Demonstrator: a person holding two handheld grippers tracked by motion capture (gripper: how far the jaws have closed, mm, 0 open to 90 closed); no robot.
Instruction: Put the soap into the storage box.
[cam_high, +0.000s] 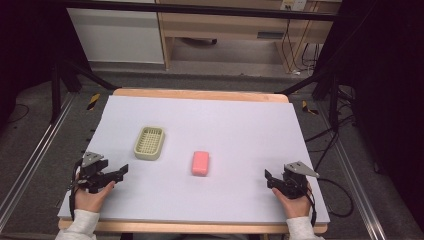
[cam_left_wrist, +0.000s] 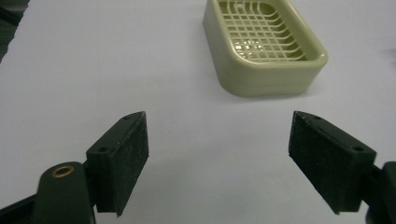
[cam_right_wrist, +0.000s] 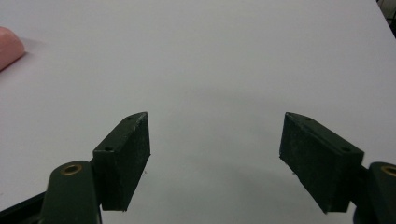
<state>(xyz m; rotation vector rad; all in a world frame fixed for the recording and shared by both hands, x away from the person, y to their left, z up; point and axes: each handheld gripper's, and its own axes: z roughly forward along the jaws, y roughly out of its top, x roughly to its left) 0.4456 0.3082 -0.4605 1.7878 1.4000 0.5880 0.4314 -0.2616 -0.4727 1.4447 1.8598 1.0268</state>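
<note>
High view: pink soap bar (cam_high: 200, 163) flat mid-counter, just right of green slotted soap dish (cam_high: 149, 143), apart from it. Left gripper view: dish (cam_left_wrist: 264, 46) close ahead, grid bare. Right gripper view: soap's edge (cam_right_wrist: 9, 46) at far left. Left gripper (cam_high: 116, 173) and right gripper (cam_high: 269, 178) resting near counter's (cam_high: 240, 125) front corners, jaws spread wide, grasping nothing.

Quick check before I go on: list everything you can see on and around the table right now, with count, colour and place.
soap dish: 1, pale green, grid bottom, left of centre, nothing in it
soap bar: 1, pink, centre, apart from the dish
table: 1, white top, wooden edge
cabinet: 1, wooden, behind the table
left gripper: 1, black, near left corner, open, holding nothing
right gripper: 1, black, near right corner, open, holding nothing
</note>
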